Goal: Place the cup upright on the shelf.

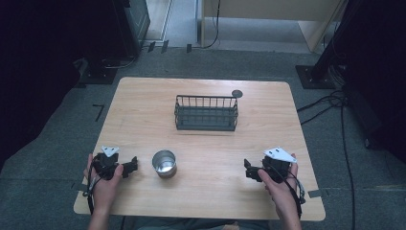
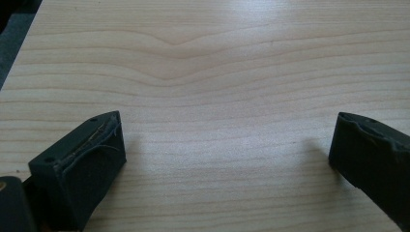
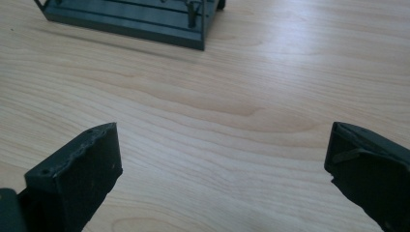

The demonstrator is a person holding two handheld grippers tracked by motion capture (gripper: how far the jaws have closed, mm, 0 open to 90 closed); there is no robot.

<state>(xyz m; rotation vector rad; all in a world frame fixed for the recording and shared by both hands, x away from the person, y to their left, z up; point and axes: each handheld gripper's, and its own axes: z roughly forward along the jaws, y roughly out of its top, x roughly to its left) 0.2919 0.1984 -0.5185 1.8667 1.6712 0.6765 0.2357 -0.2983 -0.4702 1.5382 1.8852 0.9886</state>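
A shiny metal cup (image 1: 164, 164) stands upright on the wooden table (image 1: 143, 110), near its front edge. Left of the cup, a hand holds my left gripper (image 1: 131, 166), whose jaws point toward the cup from a short way off. In the left gripper view my left gripper (image 2: 227, 145) is open over bare wood. My right gripper (image 1: 249, 170) is held at the front right, well apart from the cup. It (image 3: 222, 154) is open too, with nothing between its jaws. A black wire basket (image 1: 206, 114) sits mid-table, and its near corner (image 3: 130, 19) lies ahead of the right gripper.
A small dark round disc (image 1: 237, 93) sits by the basket's far right corner. Grey carpet surrounds the table, with cables (image 1: 330, 103) on the floor at the right and dark stands at the back corners.
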